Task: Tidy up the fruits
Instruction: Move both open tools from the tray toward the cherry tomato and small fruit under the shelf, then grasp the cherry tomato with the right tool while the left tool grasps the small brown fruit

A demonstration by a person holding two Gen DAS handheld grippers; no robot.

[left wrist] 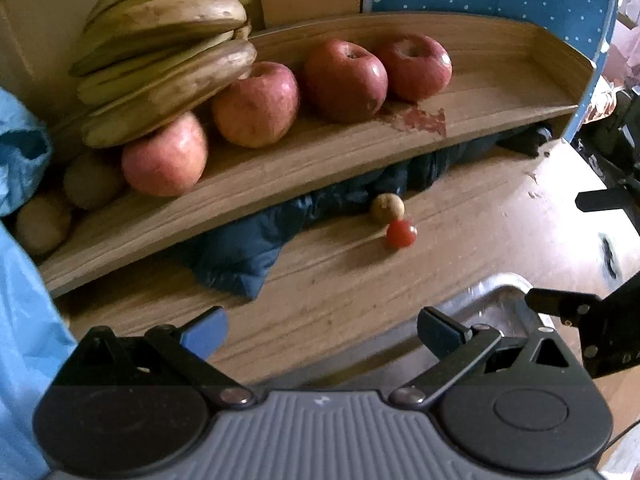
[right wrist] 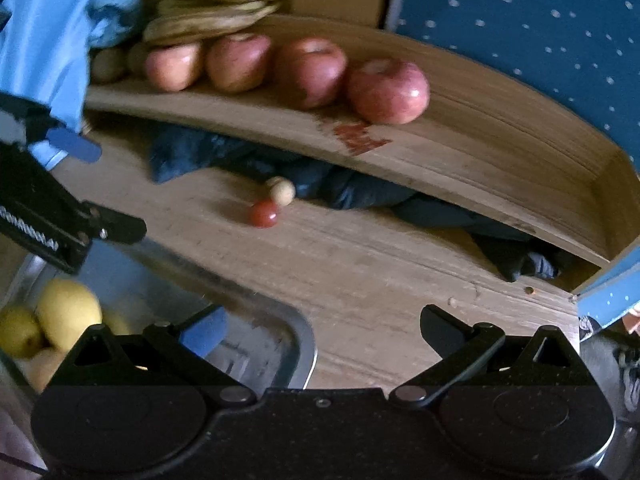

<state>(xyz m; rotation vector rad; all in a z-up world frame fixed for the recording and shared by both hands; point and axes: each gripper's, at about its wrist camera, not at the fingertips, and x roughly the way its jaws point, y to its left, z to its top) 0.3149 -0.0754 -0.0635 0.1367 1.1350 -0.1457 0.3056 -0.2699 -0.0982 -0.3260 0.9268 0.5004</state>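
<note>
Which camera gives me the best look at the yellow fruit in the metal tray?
The right wrist view. It shows the yellow fruit lying in the metal tray at lower left, partly hidden by the right gripper. The left wrist view shows only a corner of the tray, with no fruit visible inside.

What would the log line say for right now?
left hand-held gripper: open, empty | right hand-held gripper: open, empty | four red apples: on wooden shelf | small red tomato: on table
</note>
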